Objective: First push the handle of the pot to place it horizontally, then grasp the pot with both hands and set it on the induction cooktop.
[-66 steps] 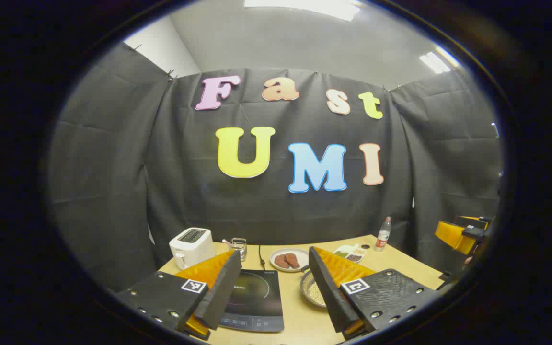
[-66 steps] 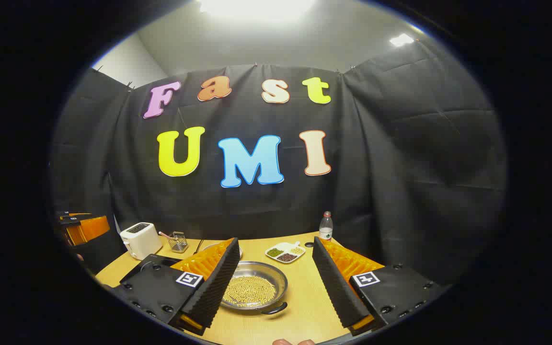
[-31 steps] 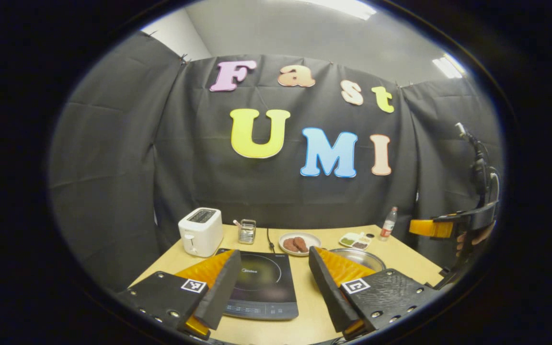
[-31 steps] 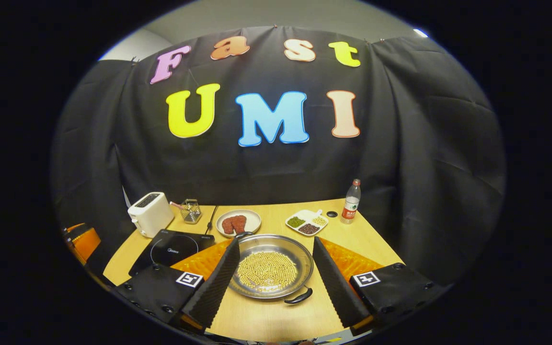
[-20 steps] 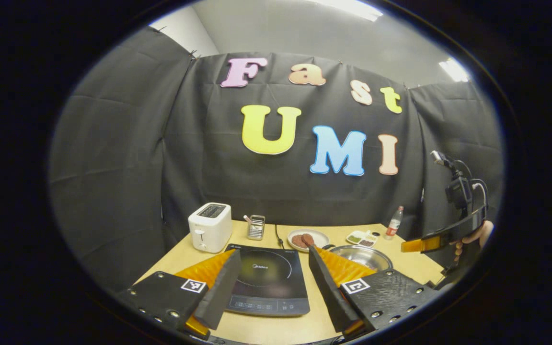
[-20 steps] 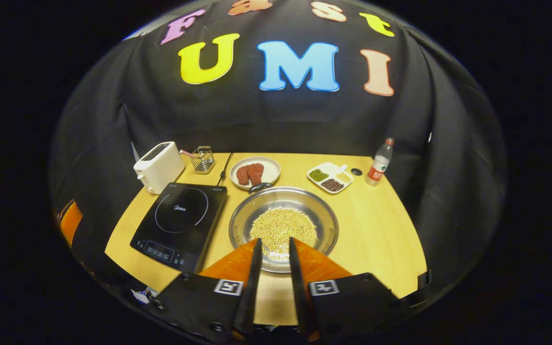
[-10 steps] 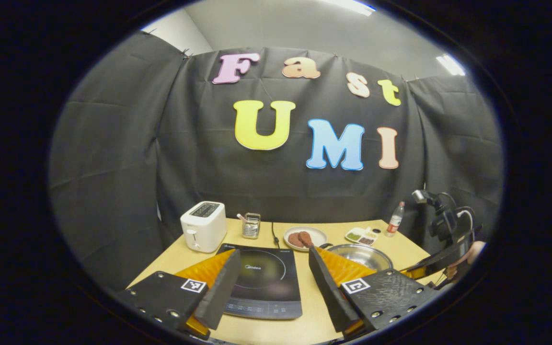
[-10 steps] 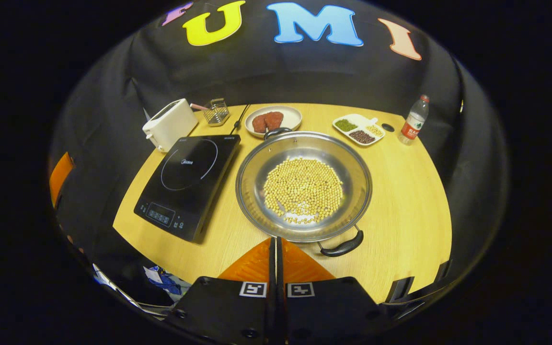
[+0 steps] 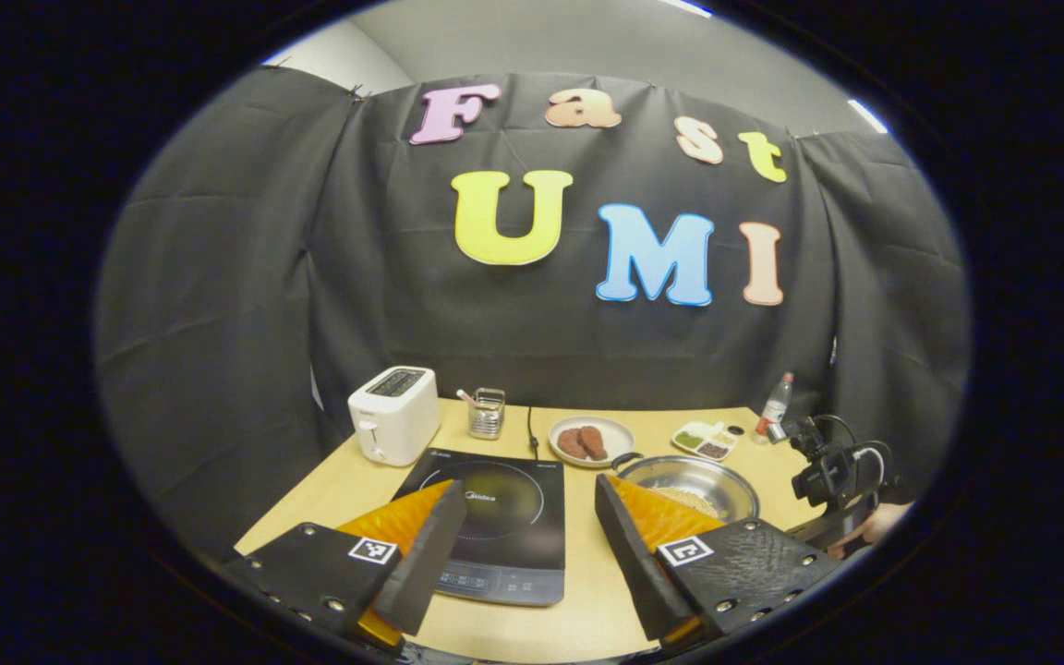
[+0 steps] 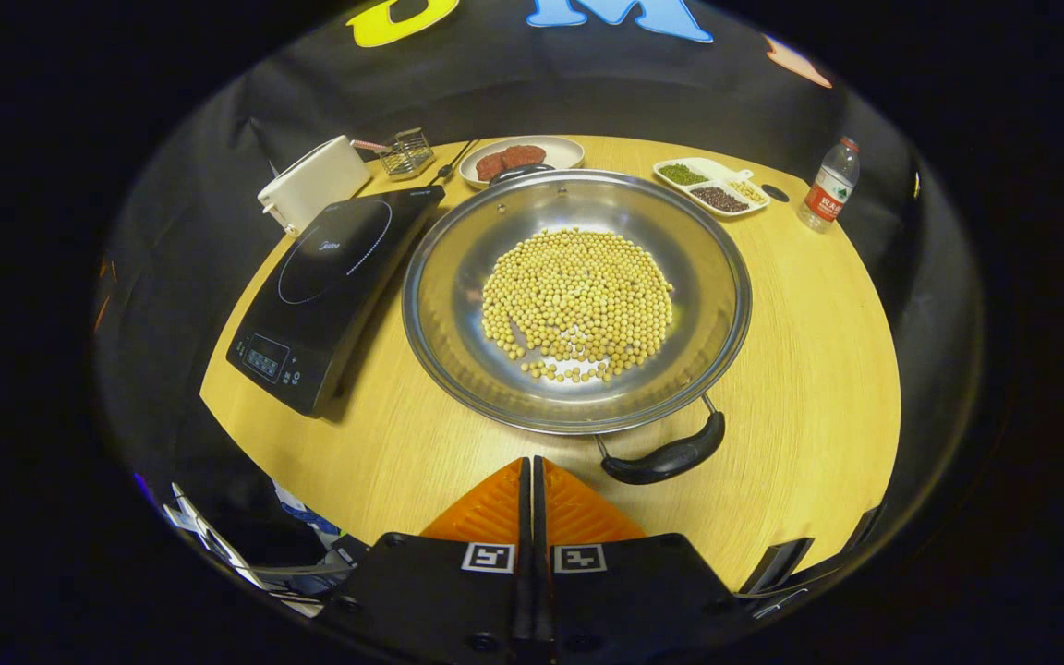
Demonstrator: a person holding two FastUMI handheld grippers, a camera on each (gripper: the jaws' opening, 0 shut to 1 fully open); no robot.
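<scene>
Your right gripper [image 10: 532, 471] has its 2 fingers pressed together on nothing, poised above the table's [image 10: 809, 369] near edge just short of the pot [image 10: 458, 277], whose near handle [image 10: 666, 459] sits just to the right of the fingertips. The pot, with a layer of beans [image 10: 576, 305] in it, rests on the table close beside the right edge of the cooktop [image 10: 329, 268], its far handle toward the plate [image 10: 558, 146]. Your left gripper [image 9: 523, 531] is spread wide and holds nothing, hanging over the cooktop's [image 9: 504, 517] near right corner.
</scene>
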